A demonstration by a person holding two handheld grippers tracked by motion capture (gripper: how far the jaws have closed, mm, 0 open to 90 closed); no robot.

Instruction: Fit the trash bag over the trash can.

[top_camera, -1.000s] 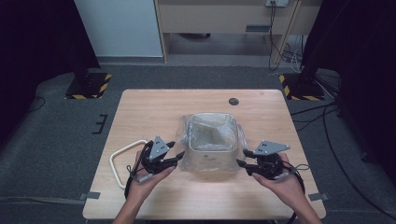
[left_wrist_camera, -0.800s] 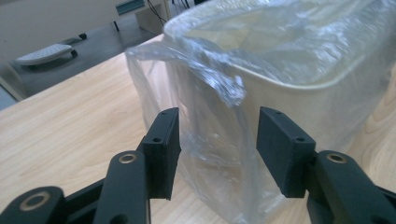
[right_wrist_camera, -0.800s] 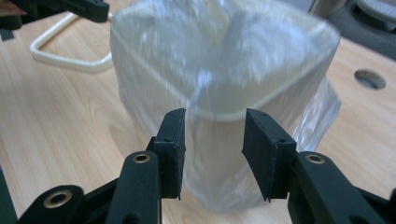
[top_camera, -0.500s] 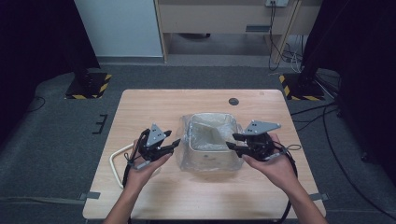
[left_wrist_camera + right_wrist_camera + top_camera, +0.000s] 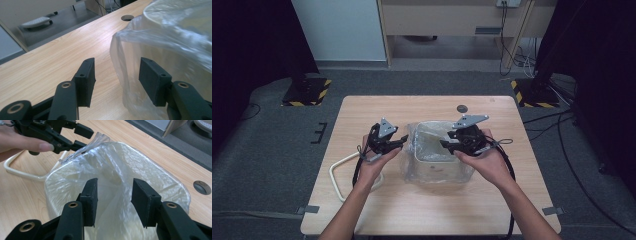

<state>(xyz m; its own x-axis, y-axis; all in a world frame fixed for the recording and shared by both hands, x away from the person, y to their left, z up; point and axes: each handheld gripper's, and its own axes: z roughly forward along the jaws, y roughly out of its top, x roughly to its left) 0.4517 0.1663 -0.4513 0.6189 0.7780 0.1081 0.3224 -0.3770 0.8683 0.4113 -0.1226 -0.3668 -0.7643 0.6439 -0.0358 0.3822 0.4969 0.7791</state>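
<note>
My left gripper (image 5: 115, 80) stands half open around the clear bag's (image 5: 412, 150) left edge, pads not pressing; my right gripper (image 5: 113, 202) gapes half open over the bin (image 5: 437, 165) mid-table.

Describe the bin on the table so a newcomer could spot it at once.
Start at the wooden table and look to its middle, between the two hand-held grippers. There stands a small white bin with rounded corners, lined with a clear plastic bag that spills over its rim; the white curved handle lying to its left is bare.
</note>
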